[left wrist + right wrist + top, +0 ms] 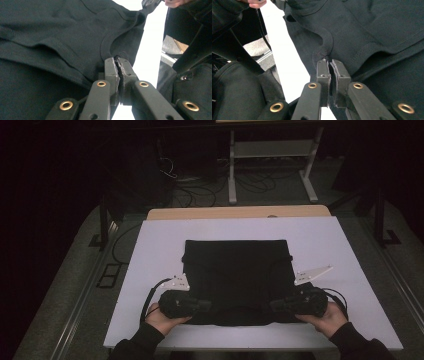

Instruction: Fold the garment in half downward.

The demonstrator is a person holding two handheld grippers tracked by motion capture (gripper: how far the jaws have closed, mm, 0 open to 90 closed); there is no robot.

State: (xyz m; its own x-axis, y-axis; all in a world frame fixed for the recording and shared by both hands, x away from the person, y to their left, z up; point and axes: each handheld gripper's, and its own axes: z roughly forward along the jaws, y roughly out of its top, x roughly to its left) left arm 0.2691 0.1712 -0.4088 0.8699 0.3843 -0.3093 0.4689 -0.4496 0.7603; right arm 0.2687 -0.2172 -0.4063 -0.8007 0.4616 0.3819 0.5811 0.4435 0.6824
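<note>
A folded black garment (235, 277) is laid at the middle of the white table (150, 250). Its near edge is pinched by the closed left gripper (117, 65) and the closed right gripper (329, 67).

Dark room, light falls mainly on the white board (320, 240) covering the table. Wooden tabletop edge (239, 212) shows beyond the board's far side. Grey carpet floor (65, 295) on both sides, a metal rail (82, 307) running along the left. Behind the table: a white frame stand (272, 150) with a shelf, loose black cables (200, 190) on the floor (tangled). Far background is too dark, possibly black curtains.
</note>
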